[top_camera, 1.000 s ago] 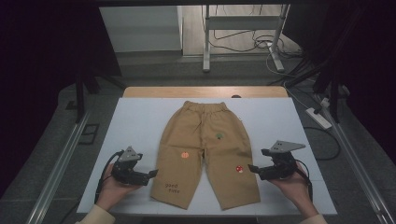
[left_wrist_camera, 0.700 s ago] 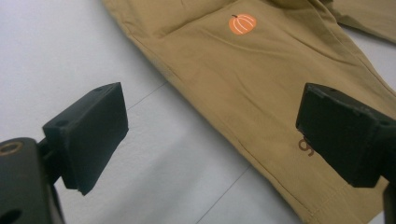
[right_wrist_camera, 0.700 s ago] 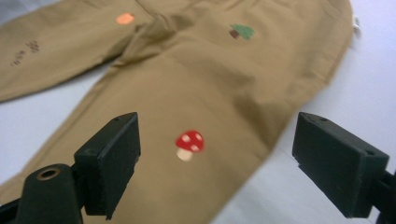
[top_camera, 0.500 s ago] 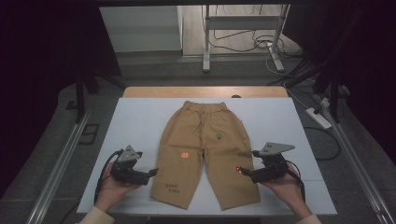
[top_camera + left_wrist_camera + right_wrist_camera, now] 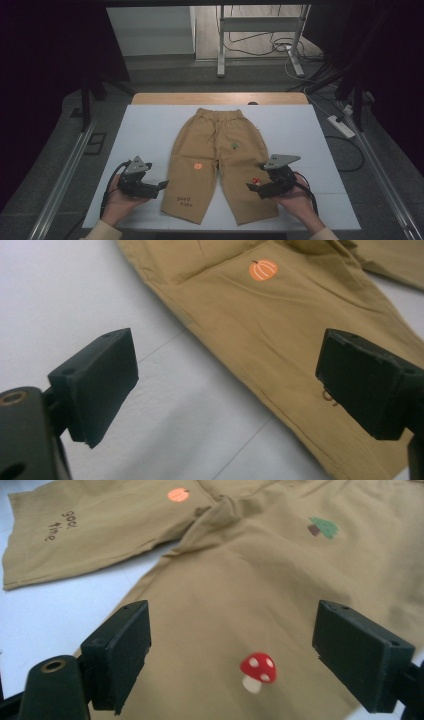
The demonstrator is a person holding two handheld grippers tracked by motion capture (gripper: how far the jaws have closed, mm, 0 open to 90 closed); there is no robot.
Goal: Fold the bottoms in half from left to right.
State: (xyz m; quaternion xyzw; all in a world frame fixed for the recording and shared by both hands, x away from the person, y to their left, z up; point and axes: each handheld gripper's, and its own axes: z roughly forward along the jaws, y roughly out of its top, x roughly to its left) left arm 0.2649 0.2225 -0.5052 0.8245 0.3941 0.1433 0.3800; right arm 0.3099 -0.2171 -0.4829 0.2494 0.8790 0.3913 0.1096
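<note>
Two wide-open, empty tongs, left (image 5: 161, 185) and right (image 5: 251, 187), flank tan trousers (image 5: 220, 160) on a white table (image 5: 150, 130).

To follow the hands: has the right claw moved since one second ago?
Yes. The right claw moved inward, from beside the trousers to over their leg edge, near the mushroom print.

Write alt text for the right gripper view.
The open right tongs hover over a leg of tan trousers, framing a red mushroom print. Farther off are a green tree print and an orange pumpkin print.
</note>
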